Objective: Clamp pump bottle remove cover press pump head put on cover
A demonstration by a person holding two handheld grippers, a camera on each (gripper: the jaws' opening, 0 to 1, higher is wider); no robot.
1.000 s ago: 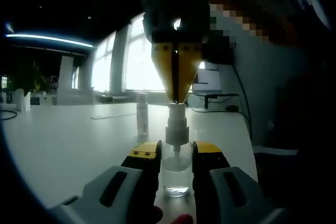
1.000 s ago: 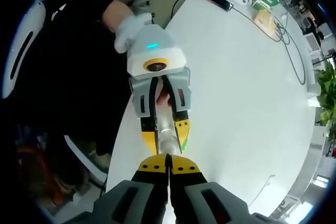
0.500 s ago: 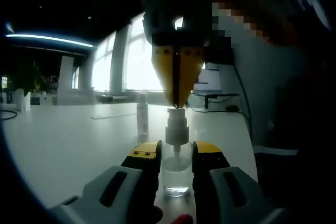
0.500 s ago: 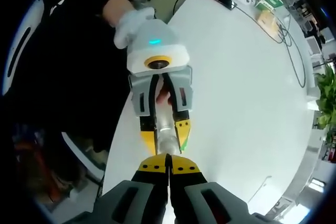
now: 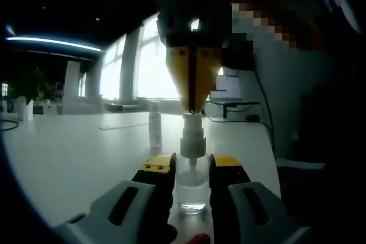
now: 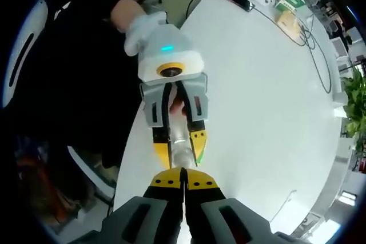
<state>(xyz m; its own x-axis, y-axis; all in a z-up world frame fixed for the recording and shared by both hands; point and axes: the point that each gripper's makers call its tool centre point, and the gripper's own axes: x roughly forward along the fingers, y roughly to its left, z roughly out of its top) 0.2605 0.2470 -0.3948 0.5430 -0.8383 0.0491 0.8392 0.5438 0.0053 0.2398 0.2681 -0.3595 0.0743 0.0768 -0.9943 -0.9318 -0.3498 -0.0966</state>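
A clear pump bottle point(image 5: 191, 190) stands upright on the white table point(image 5: 80, 152), with my left gripper point(image 5: 191, 167) shut on its body. Its white pump head point(image 5: 193, 135) is bare. From above, my right gripper point(image 5: 193, 110) comes down shut, its yellow tips resting on top of the pump head. A slim clear cover point(image 5: 155, 127) stands on the table behind the bottle to the left. In the right gripper view, my right gripper point(image 6: 183, 171) looks down its closed jaws at the bottle point(image 6: 182, 147) held in the left gripper point(image 6: 180, 161).
A gloved hand point(image 6: 140, 27) holds the left gripper at the table's near edge point(image 6: 128, 158). Cables point(image 6: 320, 55) and small boxes point(image 6: 289, 18) lie at the far side of the table. A monitor point(image 5: 229, 90) stands beyond the bottle.
Half a second ago the right gripper had pushed the pump head down. Now gripper and pump head have risen back to the height of a second ago. The left gripper stays put.
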